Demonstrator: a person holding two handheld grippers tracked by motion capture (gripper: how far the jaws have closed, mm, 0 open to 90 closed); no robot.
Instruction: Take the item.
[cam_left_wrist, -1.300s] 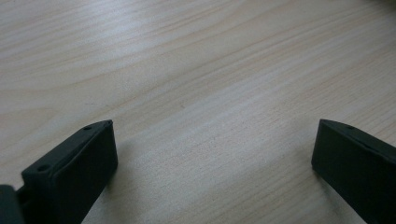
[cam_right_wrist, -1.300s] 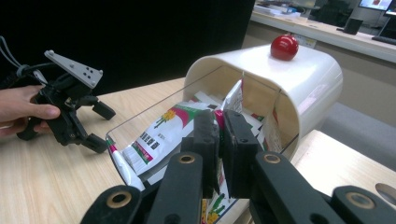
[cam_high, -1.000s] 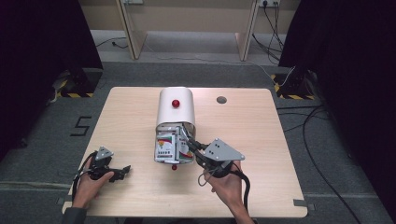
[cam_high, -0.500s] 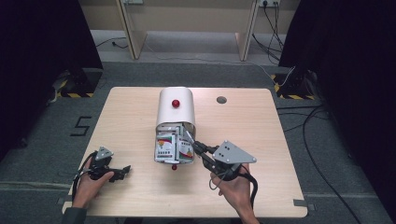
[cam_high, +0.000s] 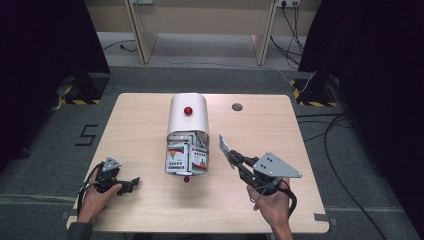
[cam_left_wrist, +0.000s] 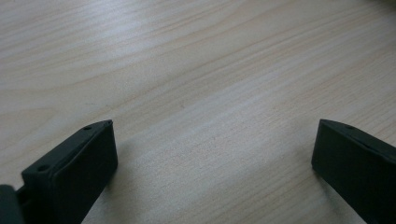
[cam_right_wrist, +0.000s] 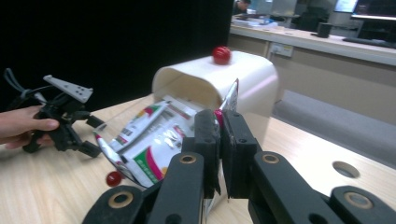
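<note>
The table (cam_high: 150, 120) is the largest thing here: a pale wood-grain top with rounded corners and a small round grommet hole (cam_high: 237, 106) toward its far right. Wide bare stretches lie to the left and right of the middle and along the near edge, where both hands work.

At the middle stands the white box (cam_high: 187, 114), smooth, with a curved arched roof and a red knob (cam_high: 188, 110) on top. Its front flap (cam_high: 187, 167) lies open and flat on the table toward the person, carrying glossy printed sachets (cam_high: 192, 159) in white, green, red and yellow; a second red knob (cam_high: 186, 179) sits at the flap's near edge.

The right gripper (cam_high: 229, 154) is to the right of the flap, clear of the box, with free table beyond it to the right edge. Its fingers (cam_right_wrist: 205, 140) are pressed shut on a thin, flat sachet (cam_high: 223, 145), which stands up edgewise from the tips, lifted off the table.

The left gripper (cam_high: 131, 182) rests low near the table's near left corner, well apart from the box. Its fingers (cam_left_wrist: 86, 161) stand wide apart with nothing but bare wood between them in the left gripper view; they are matte black blocks with flat faces.
</note>
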